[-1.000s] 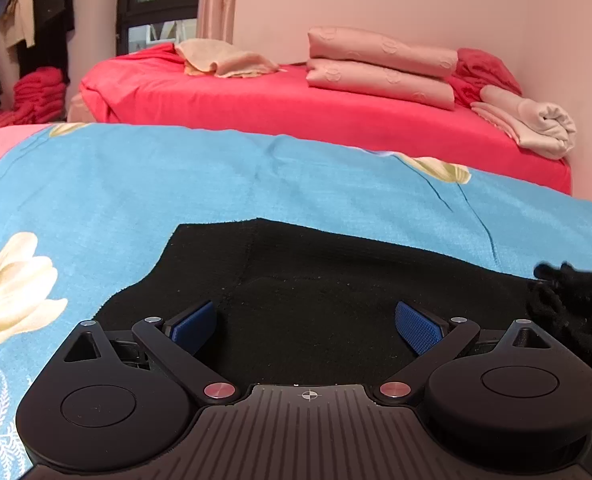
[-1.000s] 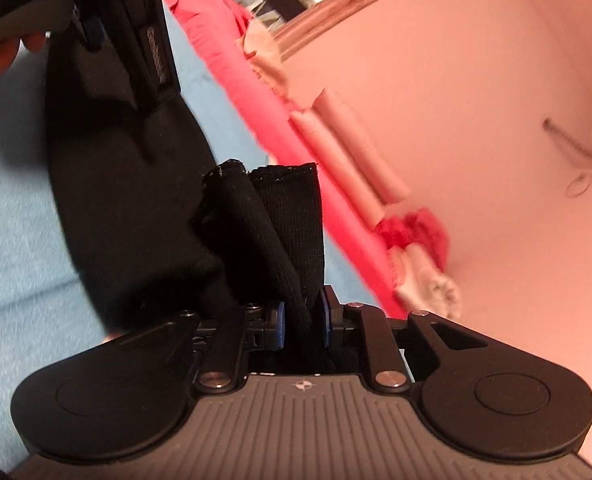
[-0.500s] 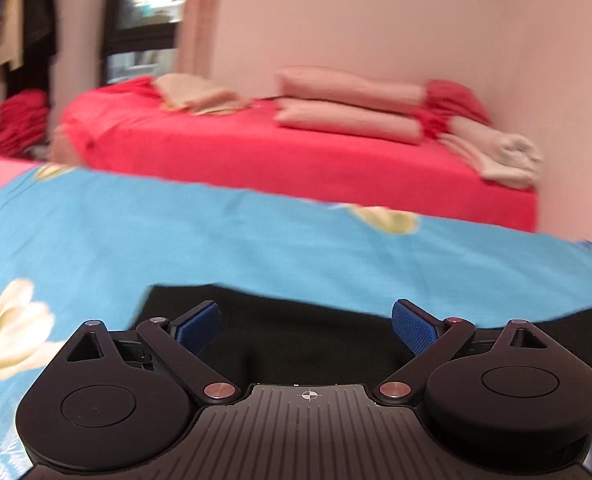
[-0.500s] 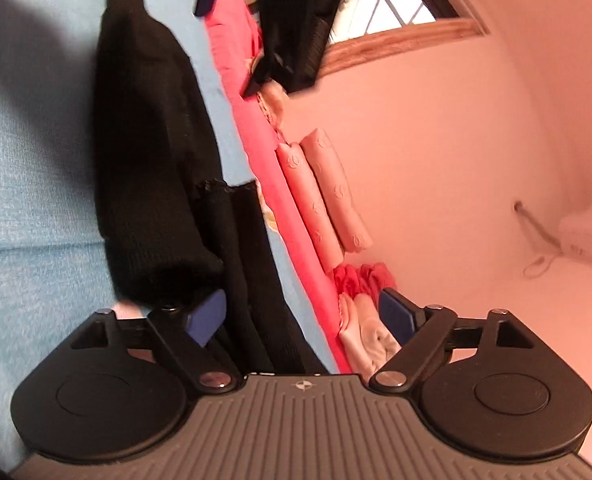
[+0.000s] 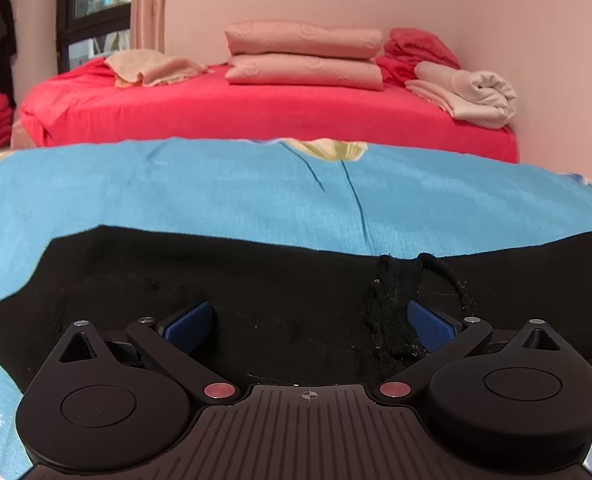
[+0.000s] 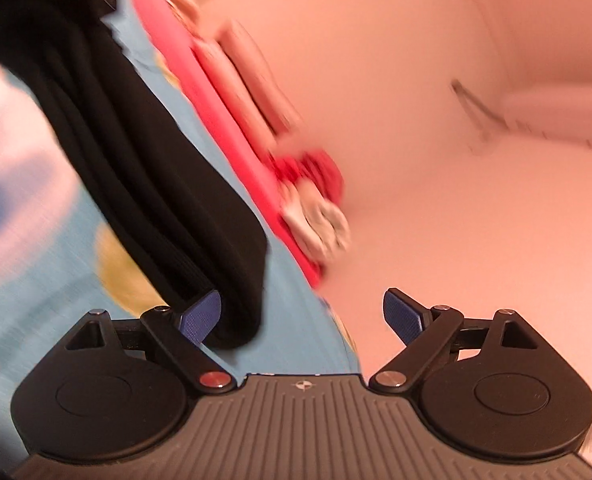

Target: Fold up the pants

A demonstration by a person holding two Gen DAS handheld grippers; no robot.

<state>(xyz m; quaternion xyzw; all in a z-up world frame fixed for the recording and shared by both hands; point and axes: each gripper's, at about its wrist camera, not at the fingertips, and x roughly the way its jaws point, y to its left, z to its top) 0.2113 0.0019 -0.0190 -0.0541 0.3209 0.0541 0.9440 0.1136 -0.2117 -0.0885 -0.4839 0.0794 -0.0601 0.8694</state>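
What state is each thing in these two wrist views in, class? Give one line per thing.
black pants: lying flat on the blue bedspread, drawstring loose on top.
left gripper: open, over the pants, gripping nothing.
right gripper: open, jaws just opened; pants edge beside its left pad, not pinched.
blue bedspread: spread out, lightly creased.
pink pillows: stacked on the red bed.
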